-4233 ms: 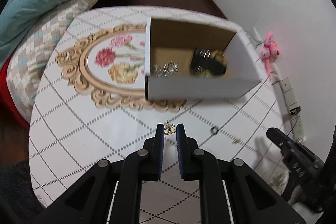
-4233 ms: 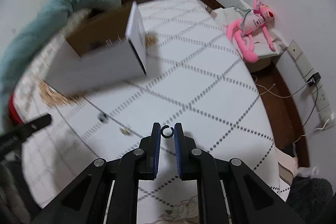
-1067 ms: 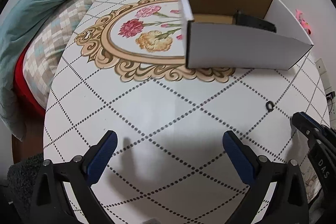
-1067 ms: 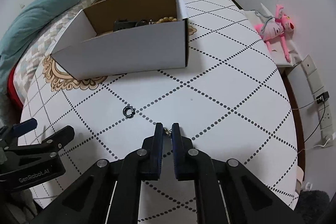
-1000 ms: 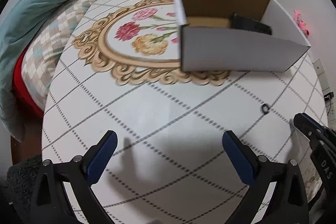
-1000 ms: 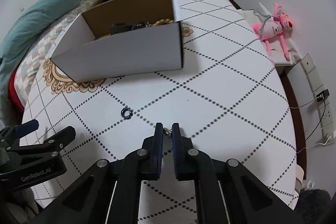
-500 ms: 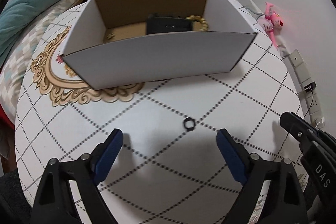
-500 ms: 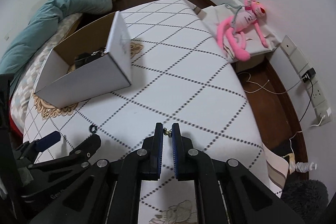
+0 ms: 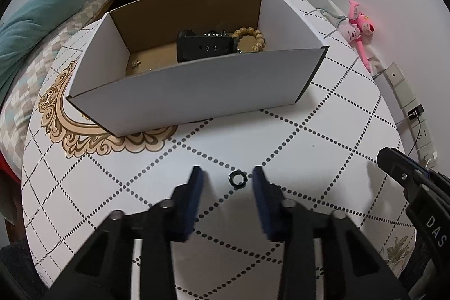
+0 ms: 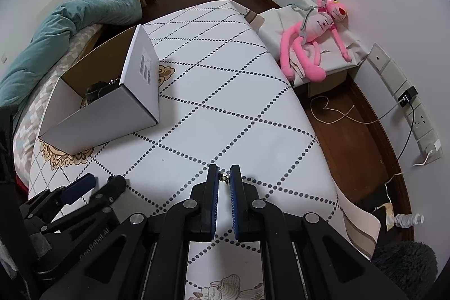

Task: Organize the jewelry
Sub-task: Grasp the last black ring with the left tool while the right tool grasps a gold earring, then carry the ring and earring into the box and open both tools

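Observation:
A small black ring (image 9: 237, 179) lies on the white dotted tablecloth. My left gripper (image 9: 227, 184) is open, its blue pads on either side of the ring and not touching it. My right gripper (image 10: 224, 176) is shut on a small gold earring (image 10: 224, 177) held at its tips above the table. The open white cardboard box (image 9: 197, 86) holds a black watch strap (image 9: 205, 47), a wooden bead bracelet (image 9: 253, 35) and small gold pieces. The box also shows in the right wrist view (image 10: 107, 114).
The table's right edge drops to a wooden floor with cables (image 10: 337, 114) and a wall socket strip (image 10: 416, 114). A pink plush toy (image 10: 315, 35) lies on a low box. A teal quilt (image 9: 70, 4) lies on the bed behind the table.
My left gripper has moved in over the black ring and its jaws have narrowed around it. My right gripper has swung right and back, still holding the earring.

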A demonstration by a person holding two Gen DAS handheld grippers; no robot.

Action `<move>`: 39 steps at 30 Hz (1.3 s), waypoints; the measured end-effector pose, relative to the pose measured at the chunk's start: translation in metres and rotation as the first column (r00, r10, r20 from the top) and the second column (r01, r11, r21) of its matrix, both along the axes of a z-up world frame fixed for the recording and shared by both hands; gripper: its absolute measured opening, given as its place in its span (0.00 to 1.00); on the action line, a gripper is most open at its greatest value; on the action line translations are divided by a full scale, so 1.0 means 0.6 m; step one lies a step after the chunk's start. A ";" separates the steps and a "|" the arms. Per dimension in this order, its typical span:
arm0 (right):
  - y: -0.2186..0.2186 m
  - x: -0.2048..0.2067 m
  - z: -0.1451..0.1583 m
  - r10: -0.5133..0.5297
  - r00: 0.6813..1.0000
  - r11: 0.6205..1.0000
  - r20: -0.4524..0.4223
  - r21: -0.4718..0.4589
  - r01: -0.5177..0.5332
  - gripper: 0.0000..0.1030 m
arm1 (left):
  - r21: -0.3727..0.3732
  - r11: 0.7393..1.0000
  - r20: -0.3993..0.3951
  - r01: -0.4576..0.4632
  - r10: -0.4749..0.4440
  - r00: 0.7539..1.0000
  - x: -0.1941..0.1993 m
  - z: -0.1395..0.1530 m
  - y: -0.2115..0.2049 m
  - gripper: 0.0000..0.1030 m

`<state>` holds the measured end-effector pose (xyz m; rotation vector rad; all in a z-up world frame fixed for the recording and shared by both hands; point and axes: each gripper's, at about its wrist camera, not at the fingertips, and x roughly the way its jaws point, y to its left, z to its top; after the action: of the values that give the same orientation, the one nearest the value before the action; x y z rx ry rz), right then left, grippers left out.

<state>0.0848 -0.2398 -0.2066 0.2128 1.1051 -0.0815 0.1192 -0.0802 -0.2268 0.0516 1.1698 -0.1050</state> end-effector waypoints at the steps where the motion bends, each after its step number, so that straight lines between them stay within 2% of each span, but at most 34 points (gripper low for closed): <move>1: 0.000 0.000 0.000 -0.001 1.000 1.000 0.001 0.000 0.001 0.08 | -0.003 1.000 0.001 0.001 -0.001 1.000 0.000 0.000 0.001 0.21; 6: 0.002 0.000 0.004 0.003 1.000 1.000 0.004 -0.003 -0.003 0.08 | -0.025 1.000 0.001 0.006 -0.006 1.000 -0.001 0.002 0.008 0.10; 17: 0.006 -0.005 0.028 0.004 1.000 1.000 0.031 0.001 -0.004 0.08 | -0.059 0.998 0.027 0.015 -0.014 1.000 -0.013 0.021 0.015 0.10; 22: 0.010 -0.004 0.053 0.012 0.998 1.000 0.057 0.021 -0.013 0.08 | -0.099 0.995 0.061 0.022 -0.016 0.998 -0.017 0.063 0.025 0.10; 27: 0.017 0.012 0.100 0.039 0.994 0.997 0.103 0.065 -0.046 0.08 | -0.153 0.988 0.105 0.010 0.006 0.994 0.005 0.140 0.056 0.10; 30: 0.035 0.049 0.133 0.080 0.988 0.991 0.129 0.101 -0.093 0.08 | -0.194 0.981 0.099 -0.011 0.030 0.995 0.039 0.175 0.084 0.10; 33: 0.062 0.106 0.157 0.138 0.981 0.976 0.133 0.150 -0.158 0.08 | -0.222 0.975 0.065 -0.028 0.043 0.997 0.090 0.188 0.110 0.10; 36: 0.090 0.173 0.155 0.196 0.975 0.960 0.102 0.183 -0.212 0.08 | -0.226 0.973 0.023 -0.045 0.052 0.998 0.136 0.185 0.129 0.10; 39: 0.112 0.231 0.133 0.238 0.971 0.945 0.040 0.222 -0.241 0.08 | -0.223 0.973 -0.027 -0.063 0.058 0.998 0.177 0.173 0.146 0.10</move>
<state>0.2234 -0.1727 -0.1271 0.2800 1.1194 0.2638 0.2256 0.0074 -0.1227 -0.1849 1.1719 -0.1833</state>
